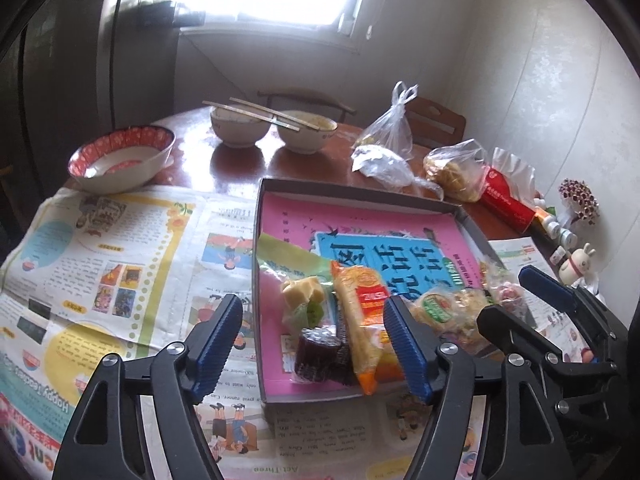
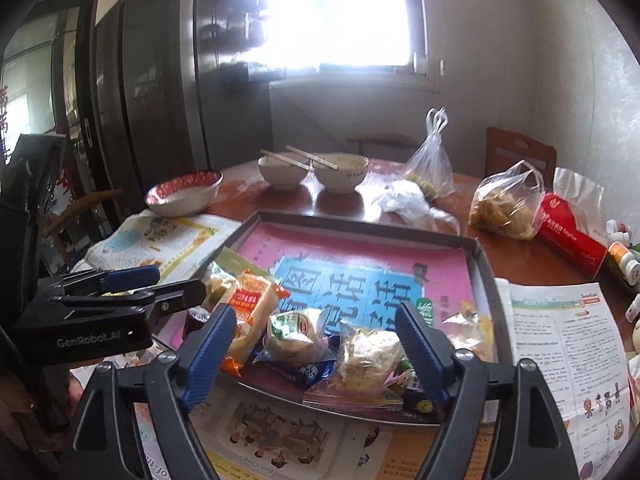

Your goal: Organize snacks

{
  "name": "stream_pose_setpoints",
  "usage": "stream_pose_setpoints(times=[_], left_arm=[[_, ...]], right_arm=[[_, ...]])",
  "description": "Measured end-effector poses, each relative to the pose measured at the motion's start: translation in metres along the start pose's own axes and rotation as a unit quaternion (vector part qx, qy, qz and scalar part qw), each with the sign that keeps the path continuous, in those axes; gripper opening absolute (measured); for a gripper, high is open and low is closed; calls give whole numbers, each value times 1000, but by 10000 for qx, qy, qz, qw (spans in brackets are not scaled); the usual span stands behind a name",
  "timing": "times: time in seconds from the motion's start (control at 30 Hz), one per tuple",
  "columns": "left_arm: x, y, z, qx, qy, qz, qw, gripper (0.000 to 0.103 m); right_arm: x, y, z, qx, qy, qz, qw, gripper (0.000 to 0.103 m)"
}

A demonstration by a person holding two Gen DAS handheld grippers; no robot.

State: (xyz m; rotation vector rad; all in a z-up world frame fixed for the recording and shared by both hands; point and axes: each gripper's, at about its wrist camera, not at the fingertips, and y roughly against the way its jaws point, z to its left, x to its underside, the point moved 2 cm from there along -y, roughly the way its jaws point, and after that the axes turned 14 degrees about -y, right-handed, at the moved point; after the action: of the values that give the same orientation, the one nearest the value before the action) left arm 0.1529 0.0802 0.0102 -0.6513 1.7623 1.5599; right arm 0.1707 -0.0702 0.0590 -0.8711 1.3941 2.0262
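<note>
A shallow grey tray point(image 1: 352, 192) lined with a pink and blue sheet lies on the newspaper. Several wrapped snacks are piled at its near end: a long orange-yellow packet point(image 1: 360, 320), a dark purple jelly point(image 1: 316, 354), a green packet with yellow cubes point(image 1: 304, 292) and a round cake in clear wrap point(image 1: 436, 304). My left gripper point(image 1: 312, 344) hovers open over the tray's near left corner, gripping nothing. The right wrist view shows the tray point(image 2: 360, 226), the round cake point(image 2: 294, 332) and a flaky pastry point(image 2: 368, 356) below my open right gripper point(image 2: 316, 354). The left gripper point(image 2: 176, 284) is at its left.
Behind the tray stand a red-patterned bowl point(image 1: 120, 160) and two pale bowls point(image 1: 240, 126) with chopsticks across them. Clear plastic bags point(image 1: 392, 128), a red packet point(image 1: 504, 200), small bottles point(image 1: 558, 230) and a rabbit figure point(image 1: 576, 266) crowd the right side. A chair point(image 2: 520, 152) stands by the wall.
</note>
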Motion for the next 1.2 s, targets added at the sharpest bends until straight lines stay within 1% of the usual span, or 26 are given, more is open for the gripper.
stream_pose_setpoints(times=[0.1, 0.27, 0.37, 0.47, 0.67, 0.8, 0.93, 1.03, 1.1, 1.2], left_arm=[[-1, 11, -5, 1, -41, -68, 10000, 77], [4, 26, -17, 191, -53, -63, 9998, 78], [11, 31, -25, 245, -97, 25, 9997, 78], [25, 36, -37, 261, -103, 143, 9995, 78], [54, 35, -58, 202, -327, 433, 9983, 78], [70, 34, -66, 194, -305, 593, 9976, 78], [78, 34, -71, 160, -330, 663, 9971, 78], [83, 36, -76, 186, -350, 674, 9969, 78], [83, 37, -77, 185, -373, 668, 9969, 78], [84, 39, -78, 172, -395, 656, 9969, 78]], right_arm=[[-1, 13, -2, -13, -62, -115, 9999, 89], [0, 33, -9, -11, -147, -206, 9997, 93], [7, 43, -17, -5, -242, -128, 9996, 96], [15, 51, -25, 59, -303, -29, 9995, 98], [39, 62, -39, 178, -485, 188, 9985, 98], [52, 66, -47, 234, -661, 253, 9972, 98], [64, 66, -52, 272, -849, 355, 9954, 98], [71, 65, -53, 317, -814, 433, 9952, 98], [75, 65, -51, 264, -773, 493, 9954, 98], [76, 68, -50, 251, -719, 480, 9959, 98]])
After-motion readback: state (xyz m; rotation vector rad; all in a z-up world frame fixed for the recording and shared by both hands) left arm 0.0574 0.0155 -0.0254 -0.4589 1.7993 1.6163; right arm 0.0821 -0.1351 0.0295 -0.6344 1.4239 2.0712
